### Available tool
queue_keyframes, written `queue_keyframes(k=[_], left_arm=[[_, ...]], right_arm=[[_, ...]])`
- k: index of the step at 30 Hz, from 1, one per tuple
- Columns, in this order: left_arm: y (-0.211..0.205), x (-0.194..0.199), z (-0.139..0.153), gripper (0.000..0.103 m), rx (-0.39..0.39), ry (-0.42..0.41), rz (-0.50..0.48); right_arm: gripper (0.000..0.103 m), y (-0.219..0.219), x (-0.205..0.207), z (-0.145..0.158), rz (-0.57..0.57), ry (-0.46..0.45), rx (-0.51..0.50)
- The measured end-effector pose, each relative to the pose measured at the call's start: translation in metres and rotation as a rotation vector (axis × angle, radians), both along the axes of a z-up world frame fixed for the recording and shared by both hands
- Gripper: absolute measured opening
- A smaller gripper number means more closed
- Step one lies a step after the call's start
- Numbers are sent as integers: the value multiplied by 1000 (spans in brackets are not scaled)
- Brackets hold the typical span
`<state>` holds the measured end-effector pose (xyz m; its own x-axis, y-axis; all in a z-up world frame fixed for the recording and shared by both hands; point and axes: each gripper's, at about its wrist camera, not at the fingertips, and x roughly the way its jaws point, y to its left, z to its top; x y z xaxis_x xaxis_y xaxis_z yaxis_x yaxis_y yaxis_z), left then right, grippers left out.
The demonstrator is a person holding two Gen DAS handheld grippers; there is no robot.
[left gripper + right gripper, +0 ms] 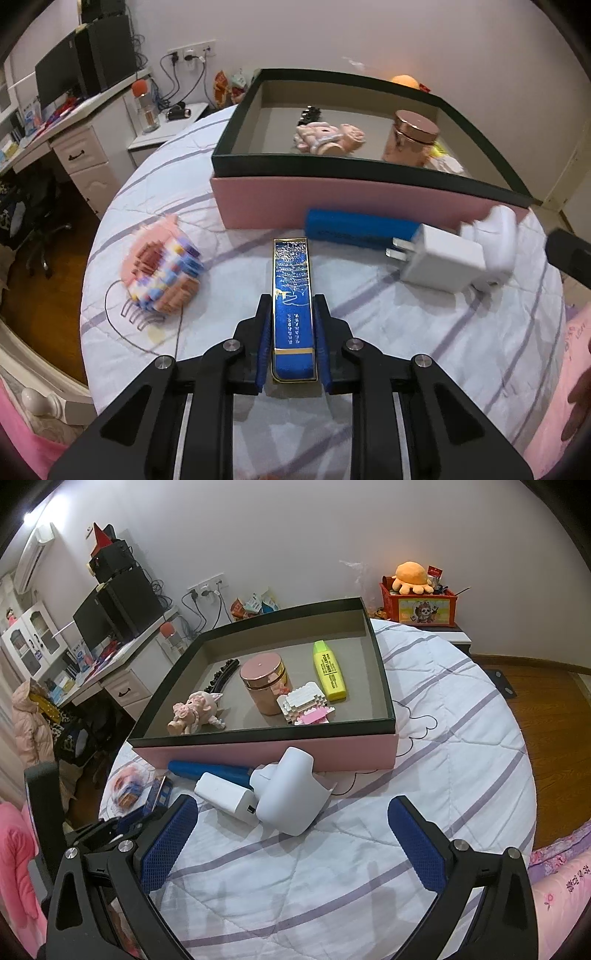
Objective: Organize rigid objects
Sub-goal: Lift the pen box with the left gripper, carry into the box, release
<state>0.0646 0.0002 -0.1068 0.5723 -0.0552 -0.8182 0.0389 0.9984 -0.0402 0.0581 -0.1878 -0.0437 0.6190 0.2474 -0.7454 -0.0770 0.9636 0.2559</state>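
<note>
Now the left gripper (pixel 291 314) jaws clench the blue case (pixel 293 295); right gripper (pixel 291 823) jaws released.

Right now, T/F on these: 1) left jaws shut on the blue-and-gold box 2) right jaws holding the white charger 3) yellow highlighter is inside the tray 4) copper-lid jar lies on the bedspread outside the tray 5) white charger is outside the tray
1) True. The left gripper has its jaws closed on the blue-and-gold box.
2) False. The right gripper is open and empty; the white charger lies on the bedspread ahead of it.
3) True. The yellow highlighter lies in the tray.
4) False. The copper-lid jar stands upright inside the tray.
5) True.
</note>
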Motion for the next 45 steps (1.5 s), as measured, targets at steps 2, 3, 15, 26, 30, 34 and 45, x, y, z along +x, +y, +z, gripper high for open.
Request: queue_keyframes(k=[2, 3, 15, 26, 30, 34, 45], left_arm=[[-3, -4, 3, 21, -1, -3, -14], [-5, -7, 5, 21, -1, -7, -24], [-22, -15, 57, 21, -4, -119, -90], [-36, 81, 85, 21, -50, -150, -94], [-43, 122, 75, 21, -47, -115, -90], [-54, 157, 66, 21, -29, -93, -94], [-66, 204, 43, 50, 11, 8, -81]], right_arm=[[103, 1, -1, 0, 0, -2, -1], [103, 1, -2, 0, 0, -2, -1], [103, -4, -5, 12, -15, -33, 4], [103, -14, 39, 42, -31, -106, -15], [103, -18, 68, 42, -33, -112, -18], [103, -25, 94, 37, -40, -103, -12], [103, -39, 118, 21, -57, -65, -4]])
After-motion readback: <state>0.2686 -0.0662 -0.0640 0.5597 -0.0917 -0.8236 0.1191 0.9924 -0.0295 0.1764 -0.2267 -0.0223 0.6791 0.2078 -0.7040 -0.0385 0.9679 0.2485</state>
